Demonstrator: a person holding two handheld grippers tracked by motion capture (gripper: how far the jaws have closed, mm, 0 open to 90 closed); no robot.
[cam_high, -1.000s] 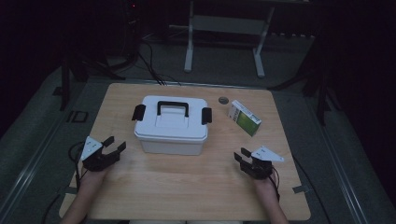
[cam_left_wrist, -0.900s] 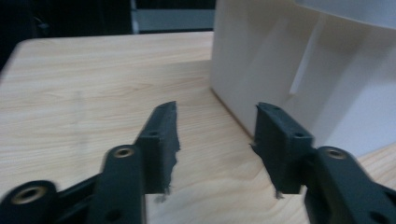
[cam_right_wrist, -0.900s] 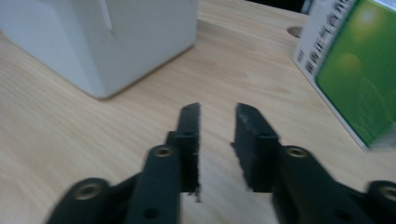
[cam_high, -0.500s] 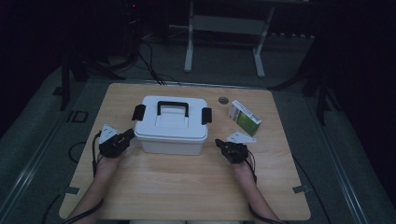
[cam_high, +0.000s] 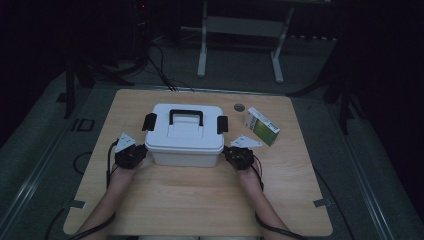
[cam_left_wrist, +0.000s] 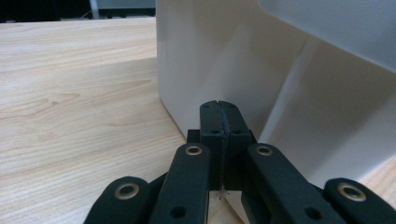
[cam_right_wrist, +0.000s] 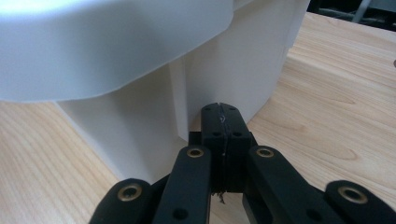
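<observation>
A white lidded plastic box (cam_high: 186, 134) with a black handle and two black side latches stands in the middle of the wooden table (cam_high: 200, 200). My left gripper (cam_high: 142, 152) sits at the box's left front corner, its jaws having just closed on nothing. In the left gripper view the shut gripper (cam_left_wrist: 218, 106) points at the box wall (cam_left_wrist: 224, 56), just short of it. My right gripper (cam_high: 228, 154) is at the box's right front corner. Under the lid's overhang, the shut gripper (cam_right_wrist: 220, 108) nearly meets the box wall (cam_right_wrist: 154, 112).
A green and white carton (cam_high: 261, 126) lies to the right of the box, behind my right gripper. A small dark round disc (cam_high: 239, 106) rests near the table's far edge. Stand legs and cables crowd the floor beyond the table.
Both grippers have moved inward from the table's sides to the box's front corners. Their jaws have gone from open to shut with nothing between them.
</observation>
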